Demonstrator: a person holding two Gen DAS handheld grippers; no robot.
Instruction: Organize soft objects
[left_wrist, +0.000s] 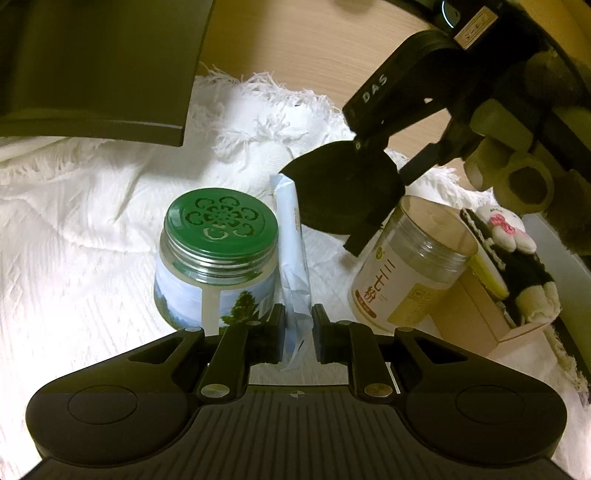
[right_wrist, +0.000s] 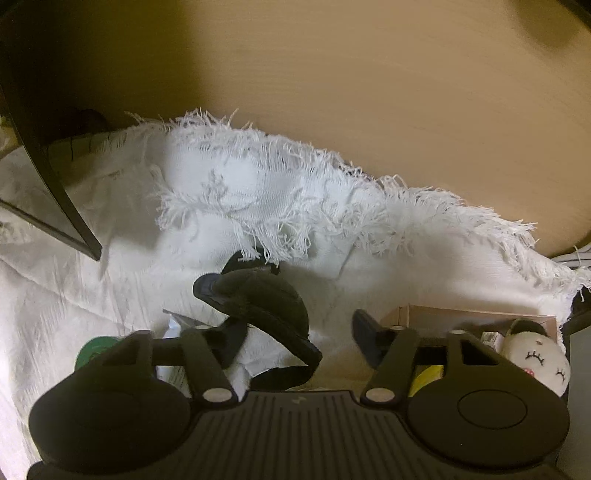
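Observation:
My left gripper (left_wrist: 298, 325) is shut on the near end of a pale blue tissue pack (left_wrist: 293, 254) that lies on the white fringed cloth (left_wrist: 92, 221) beside a green-lidded jar (left_wrist: 218, 258). My right gripper (right_wrist: 295, 334) is open; a black eye mask (right_wrist: 269, 306) hangs off its left finger. In the left wrist view the right gripper (left_wrist: 373, 147) hovers above the cloth with the eye mask (left_wrist: 343, 192) dangling under it. A white plush doll (left_wrist: 517, 251) lies in a cardboard box (left_wrist: 476, 314) at the right, also in the right wrist view (right_wrist: 535, 358).
A clear plastic jar with a yellow label (left_wrist: 410, 258) leans against the box. A dark monitor (left_wrist: 92, 66) stands at the back left. A wooden surface (right_wrist: 369, 92) rises behind the cloth's fringed edge.

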